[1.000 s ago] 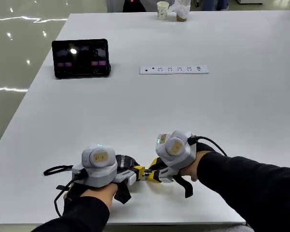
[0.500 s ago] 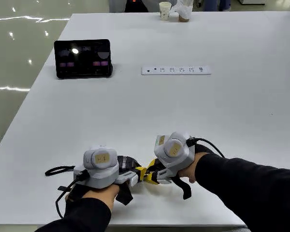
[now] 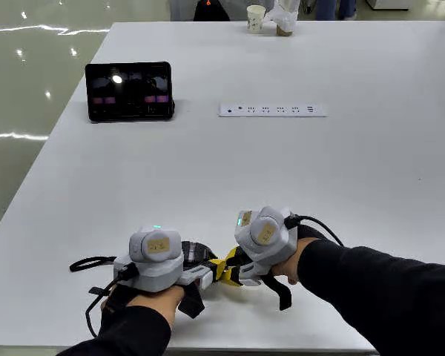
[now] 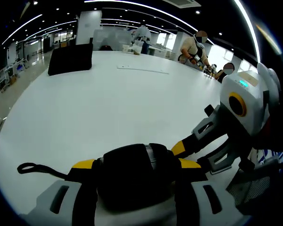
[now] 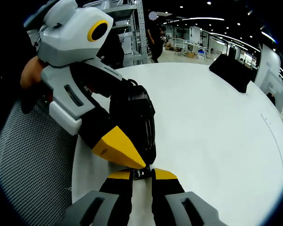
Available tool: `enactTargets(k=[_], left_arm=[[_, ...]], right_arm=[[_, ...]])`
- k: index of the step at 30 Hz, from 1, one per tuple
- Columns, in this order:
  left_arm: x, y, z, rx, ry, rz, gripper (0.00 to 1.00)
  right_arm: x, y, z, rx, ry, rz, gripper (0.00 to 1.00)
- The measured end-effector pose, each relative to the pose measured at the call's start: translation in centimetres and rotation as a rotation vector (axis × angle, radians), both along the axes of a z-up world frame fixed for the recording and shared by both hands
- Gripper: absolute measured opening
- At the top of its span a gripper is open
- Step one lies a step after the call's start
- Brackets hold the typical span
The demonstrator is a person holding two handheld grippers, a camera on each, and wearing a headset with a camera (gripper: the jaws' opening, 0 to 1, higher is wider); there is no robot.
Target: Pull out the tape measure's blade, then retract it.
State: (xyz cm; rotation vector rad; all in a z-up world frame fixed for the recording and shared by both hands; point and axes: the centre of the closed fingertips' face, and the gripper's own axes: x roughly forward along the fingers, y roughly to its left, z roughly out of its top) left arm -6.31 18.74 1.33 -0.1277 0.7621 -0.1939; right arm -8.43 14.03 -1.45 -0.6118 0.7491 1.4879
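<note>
The black tape measure (image 4: 134, 181) sits between the yellow-tipped jaws of my left gripper (image 4: 136, 165), which is shut on its body. Its black wrist strap (image 4: 35, 169) trails over the table. In the right gripper view, my right gripper (image 5: 142, 174) is shut on the small metal blade tip (image 5: 141, 173) right at the tape measure (image 5: 134, 117) case. Almost no blade is drawn out. In the head view the left gripper (image 3: 208, 273) and right gripper (image 3: 230, 271) meet tip to tip near the table's front edge.
A dark tablet (image 3: 129, 90) stands at the far left. A white power strip (image 3: 273, 110) lies at mid-table. A paper cup (image 3: 256, 18) and a crumpled bag (image 3: 285, 16) sit at the far edge. The white table (image 3: 282, 170) stretches wide ahead.
The head camera has shifted slightly. Both grippers stay close together in the same hold, with no visible lengthening of the blade.
</note>
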Motion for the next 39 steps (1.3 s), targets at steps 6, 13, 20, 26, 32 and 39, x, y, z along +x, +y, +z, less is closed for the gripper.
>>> enactTargets(k=[6, 13, 20, 26, 32, 39], left_arm=[[0.0, 0.0, -0.1, -0.021, -0.025, -0.012, 0.64], [0.1, -0.2, -0.2, -0.032, -0.009, -0.055, 0.65], [-0.2, 0.0, -0.2, -0.075, 0.012, -0.096, 0.69], [-0.8, -0.1, 0.4, -0.112, 0.004, -0.155, 0.76], [-0.4, -0.3, 1.3, -0.08, -0.055, -0.251, 0.97], [-1.1, -0.3, 1.7, -0.101, -0.027, -0.325, 0.99]], right_arm=[[-0.1, 0.1, 0.0, 0.008, -0.083, 0.056, 0.13], [0.1, -0.5, 0.1, 0.017, -0.062, -0.009, 0.14], [0.6, -1.9, 0.9, 0.032, -0.063, -0.059, 0.18], [1.4, -4.0, 1.5, 0.05, -0.035, -0.157, 0.19], [1.4, -6.7, 1.7, 0.05, 0.003, -0.226, 0.24], [1.4, -9.5, 2.7, 0.06, -0.018, -0.255, 0.29]])
